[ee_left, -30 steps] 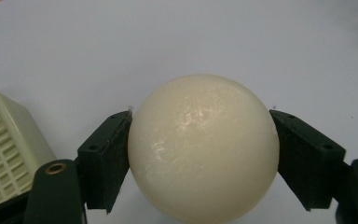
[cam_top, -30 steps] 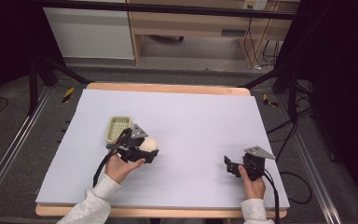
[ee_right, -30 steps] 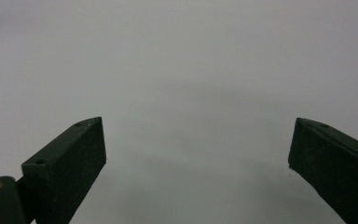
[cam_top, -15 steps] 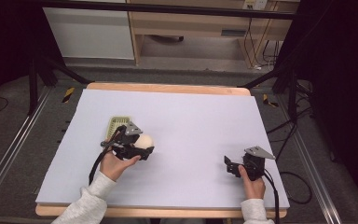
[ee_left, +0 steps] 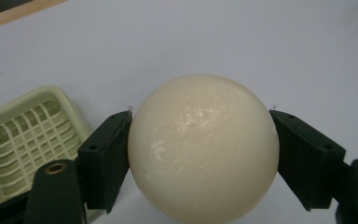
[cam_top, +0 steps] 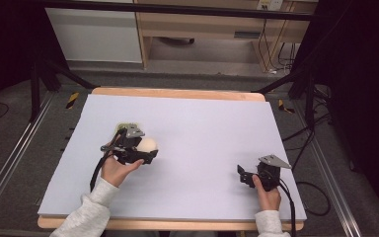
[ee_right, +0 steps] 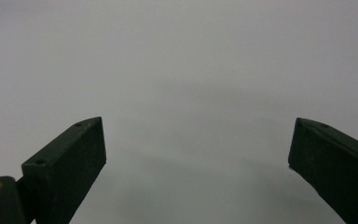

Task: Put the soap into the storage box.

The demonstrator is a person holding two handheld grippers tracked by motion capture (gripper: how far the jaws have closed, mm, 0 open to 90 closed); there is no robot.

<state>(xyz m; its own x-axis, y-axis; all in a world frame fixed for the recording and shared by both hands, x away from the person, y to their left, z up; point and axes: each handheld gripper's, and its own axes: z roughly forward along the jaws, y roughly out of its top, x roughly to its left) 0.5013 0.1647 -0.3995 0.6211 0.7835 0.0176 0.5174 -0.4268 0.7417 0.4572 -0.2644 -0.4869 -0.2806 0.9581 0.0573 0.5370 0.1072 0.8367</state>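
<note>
Your left tool (ee_left: pixel 200 154) grips a cream ball (ee_left: pixel 203 148) between its jaws, at the table's (cam_top: pixel 202 123) left-middle, just beside a pale green basket (ee_left: pixel 25 140). Your right tool (ee_right: pixel 198 163) gapes wide over bare table, near its front right. Nothing carries readable writing.

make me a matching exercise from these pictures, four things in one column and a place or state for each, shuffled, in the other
Things:
1. cream ball
2. pale green slotted basket
3. left gripper
4. right gripper

Places or states:
A. jaws open, nothing between them
B. sitting on the table, beside the held ball
C. clamped between two black jaws
D. shut on a round object

Pairs: 1-C, 2-B, 3-D, 4-A
</note>
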